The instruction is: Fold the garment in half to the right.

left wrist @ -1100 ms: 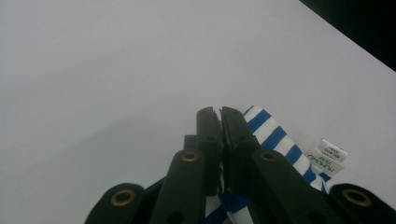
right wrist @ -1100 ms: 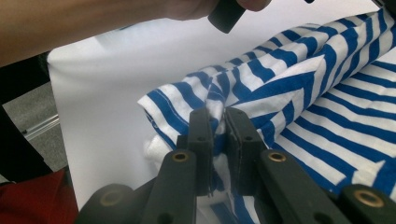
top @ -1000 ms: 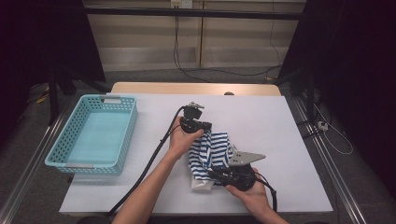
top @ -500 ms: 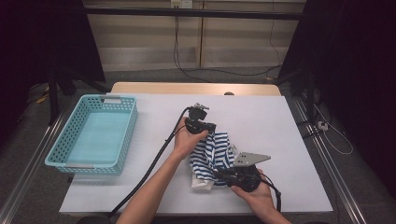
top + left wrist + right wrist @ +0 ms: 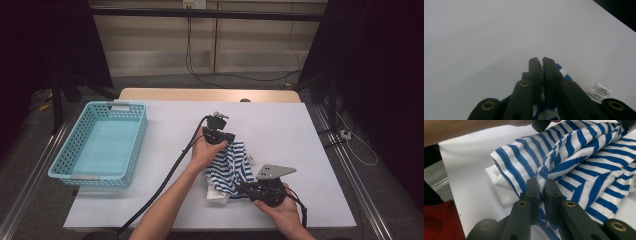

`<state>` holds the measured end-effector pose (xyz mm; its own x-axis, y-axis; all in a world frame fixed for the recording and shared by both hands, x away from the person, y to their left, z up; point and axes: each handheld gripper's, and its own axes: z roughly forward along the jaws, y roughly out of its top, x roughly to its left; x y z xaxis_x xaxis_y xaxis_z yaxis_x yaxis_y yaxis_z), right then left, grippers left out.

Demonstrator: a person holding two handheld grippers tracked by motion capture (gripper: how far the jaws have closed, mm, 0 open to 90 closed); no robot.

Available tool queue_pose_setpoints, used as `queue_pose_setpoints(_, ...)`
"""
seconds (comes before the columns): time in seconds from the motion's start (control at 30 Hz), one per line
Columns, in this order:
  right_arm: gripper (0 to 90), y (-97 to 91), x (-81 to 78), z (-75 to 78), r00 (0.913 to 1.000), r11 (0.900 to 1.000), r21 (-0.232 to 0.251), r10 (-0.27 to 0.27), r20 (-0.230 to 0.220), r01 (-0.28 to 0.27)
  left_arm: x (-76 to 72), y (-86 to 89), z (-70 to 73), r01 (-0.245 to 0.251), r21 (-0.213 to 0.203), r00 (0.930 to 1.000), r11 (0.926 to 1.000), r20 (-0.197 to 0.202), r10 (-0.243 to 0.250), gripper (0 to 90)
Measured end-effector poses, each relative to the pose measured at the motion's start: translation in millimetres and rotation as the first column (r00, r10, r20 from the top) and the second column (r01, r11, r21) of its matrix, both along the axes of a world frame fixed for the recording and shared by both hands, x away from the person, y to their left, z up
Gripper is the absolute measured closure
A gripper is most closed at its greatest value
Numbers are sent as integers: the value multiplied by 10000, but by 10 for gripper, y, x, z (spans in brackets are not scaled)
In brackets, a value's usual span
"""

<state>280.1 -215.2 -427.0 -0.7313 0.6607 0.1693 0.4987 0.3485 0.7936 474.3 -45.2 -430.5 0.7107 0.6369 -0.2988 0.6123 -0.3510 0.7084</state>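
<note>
A blue-and-white striped cloth (image 5: 231,167) lies bunched on the white table (image 5: 300,130), held at both ends. My left gripper (image 5: 229,140) is shut on its far upper edge; in the left gripper view the jaws (image 5: 542,61) are pressed together with striped fabric (image 5: 562,72) and a white care label (image 5: 599,90) showing beside them. At the near end, my right gripper (image 5: 241,188) is shut on a fold; in the right gripper view its tips (image 5: 541,184) pinch the striped cloth (image 5: 584,157), which has a white layer (image 5: 499,182) underneath.
A light-blue plastic basket (image 5: 100,145) sits at the table's left side. A wooden table edge (image 5: 200,94) runs behind the white top. Black cables trail from both grippers toward the near edge. Bare white table lies right of the cloth.
The left hand has drifted slightly to the right with the cloth's far edge. The right hand has hardly moved. Both grips stay as they were.
</note>
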Motion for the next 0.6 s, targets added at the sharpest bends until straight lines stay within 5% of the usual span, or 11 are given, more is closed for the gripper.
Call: queue_pose_setpoints(0.6, 842, -69, -28, -70, 9993, 9988, -491, 19, -381, -38, 4, -82, -33, 181, 124, 9998, 9998, -89, -180, 849)
